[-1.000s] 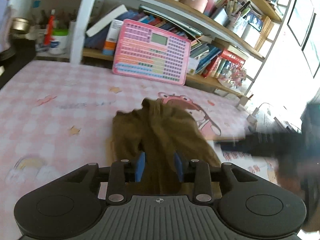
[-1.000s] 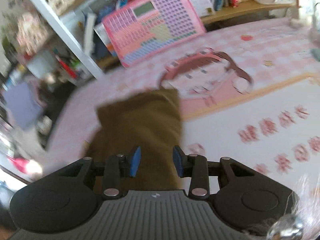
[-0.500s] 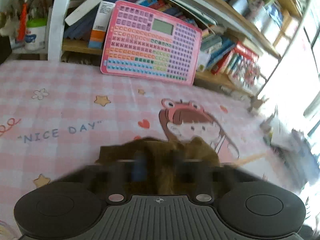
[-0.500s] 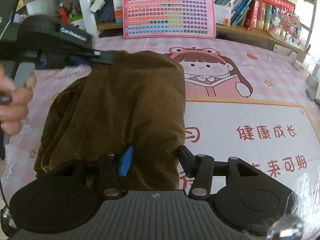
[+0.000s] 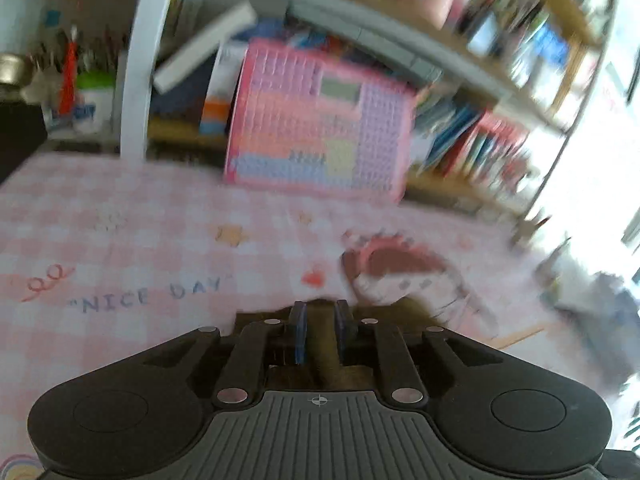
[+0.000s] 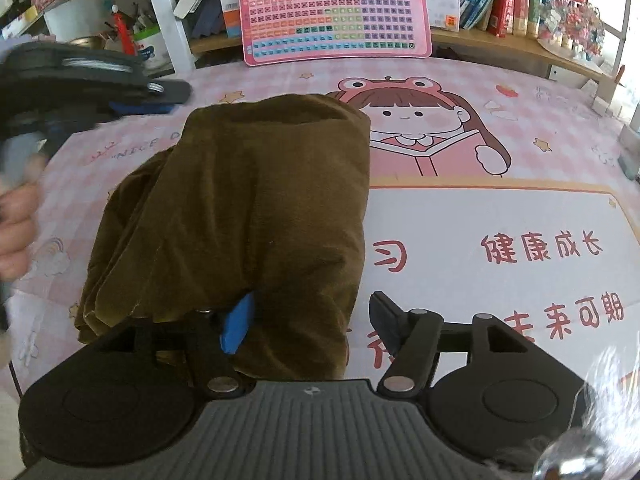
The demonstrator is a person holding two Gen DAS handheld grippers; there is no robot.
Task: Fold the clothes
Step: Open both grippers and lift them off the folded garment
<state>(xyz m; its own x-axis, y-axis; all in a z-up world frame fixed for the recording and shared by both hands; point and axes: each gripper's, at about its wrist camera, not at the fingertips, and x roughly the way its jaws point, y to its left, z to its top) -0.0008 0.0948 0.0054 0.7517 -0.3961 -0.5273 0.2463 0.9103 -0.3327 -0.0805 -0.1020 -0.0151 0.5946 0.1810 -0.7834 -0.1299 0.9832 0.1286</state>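
A brown garment (image 6: 248, 208) lies folded in a thick bundle on the pink checked mat (image 6: 540, 120). My right gripper (image 6: 310, 308) sits at its near edge with jaws opening wide. The cloth lies between them: the blue left pad (image 6: 236, 324) touches a fold and the right finger (image 6: 384, 316) stands clear. My left gripper (image 6: 168, 98), held by a hand (image 6: 16, 232), hovers just off the garment's far left corner. In the blurred left wrist view the left gripper (image 5: 320, 312) has a narrow gap that is opening, with brown cloth (image 5: 324, 352) seen beneath it, not pinched.
A pink keyboard toy (image 6: 336, 8) leans against the bookshelf (image 6: 500, 36) at the back. Books, jars and a white upright post (image 6: 168, 28) line the shelf. A white printed panel (image 6: 500, 260) of the mat lies to the right of the garment.
The right jaws have spread and let the garment go; it now rests on the mat. The left gripper has drawn back to the left, off the garment's far corner.
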